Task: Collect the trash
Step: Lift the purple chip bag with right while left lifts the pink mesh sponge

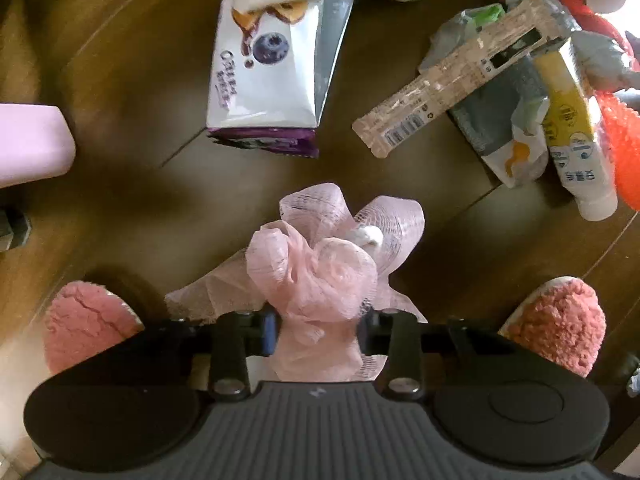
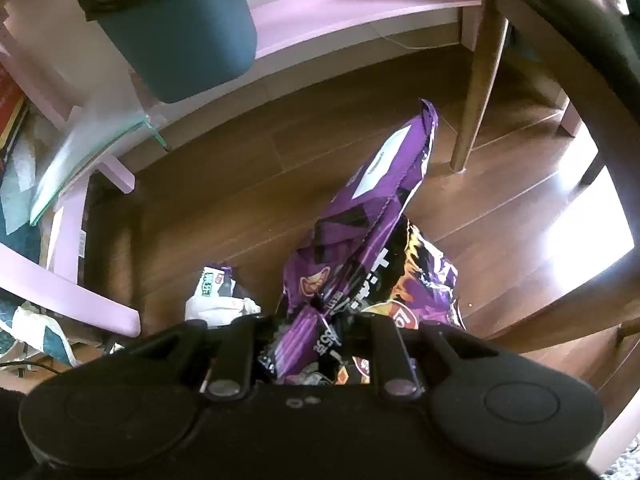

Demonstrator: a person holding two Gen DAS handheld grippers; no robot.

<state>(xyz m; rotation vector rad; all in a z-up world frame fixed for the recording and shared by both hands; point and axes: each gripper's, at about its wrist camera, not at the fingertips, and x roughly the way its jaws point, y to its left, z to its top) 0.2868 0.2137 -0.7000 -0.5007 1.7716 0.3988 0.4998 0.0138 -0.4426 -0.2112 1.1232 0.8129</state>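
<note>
Litter on a brown wooden floor (image 1: 120, 92), two items in hand.

Item one: pink mesh bath pouf (image 1: 320, 264), bunched netting with a white cord knot. It sits between the jaws of the left gripper (image 1: 318, 330), whose pads pinch its lower folds; it reaches down toward the floor, between two pink fuzzy slippers (image 1: 80, 328). Handling, by judgement: very light, soft, springy; it compresses readily, so a hold on the dense gathered core near the knot should be surer than one on a loose frill.

Item two: purple snack bag (image 2: 372, 216), crumpled, with black and orange print. The right gripper (image 2: 316, 344) is clenched on its lower crumpled end; the rest stands up from the jaws. Likely light and slick; a grip across crushed folds should resist slipping.

Uncollected nearby: blueberry-print carton (image 1: 264, 76), flattened toothbrush package (image 1: 452, 88), yellow-and-white tube (image 1: 576, 148), crumpled wrapper (image 2: 220, 300).

Likely destination: dark teal bin (image 2: 180, 32) with black liner, well apart from both grippers.
</note>
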